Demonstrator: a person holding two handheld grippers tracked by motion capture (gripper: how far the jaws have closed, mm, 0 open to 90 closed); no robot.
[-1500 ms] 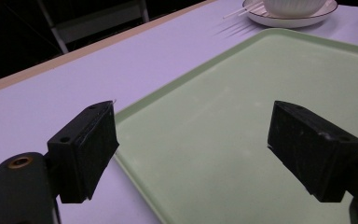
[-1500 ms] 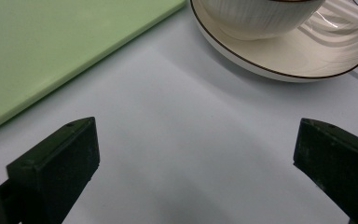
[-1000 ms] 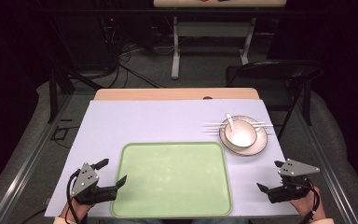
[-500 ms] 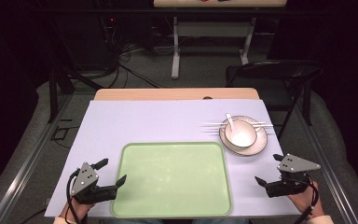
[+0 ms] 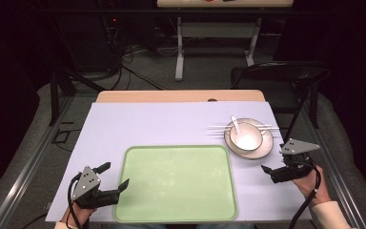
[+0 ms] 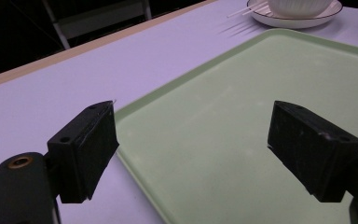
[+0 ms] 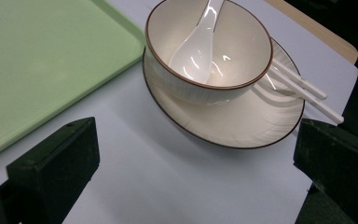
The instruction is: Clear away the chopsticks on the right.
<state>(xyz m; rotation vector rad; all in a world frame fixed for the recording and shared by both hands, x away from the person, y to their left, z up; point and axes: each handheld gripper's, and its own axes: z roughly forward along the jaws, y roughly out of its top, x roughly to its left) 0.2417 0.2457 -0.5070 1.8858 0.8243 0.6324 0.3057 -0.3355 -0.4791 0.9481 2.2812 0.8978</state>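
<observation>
A pale green tray point(image 5: 176, 183) lies empty at the table's near middle. To its right, a cream bowl point(image 5: 246, 137) with a white spoon point(image 5: 235, 125) in it sits on a brown-rimmed plate point(image 5: 267, 147). White chopsticks point(image 5: 218, 128) rest across the plate. My left gripper point(image 5: 114, 174) stands open over the tray's left edge point(image 6: 135, 112), nothing between its jaws. My right gripper point(image 5: 276, 167) is open just short of the plate point(image 7: 261, 123). The right gripper view looks down on the bowl point(image 7: 214, 91), spoon point(image 7: 191, 51) and chopsticks point(image 7: 307, 93).
A lilac cloth point(image 5: 147, 124) covers the wooden table point(image 5: 181, 96). A dark chair point(image 5: 276, 76) stands behind the table's far right corner. Cables and another table's legs point(image 5: 178, 47) lie on the floor beyond.
My right gripper has moved forward, away from the person and closer to the plate. The left gripper has stayed where it was.
</observation>
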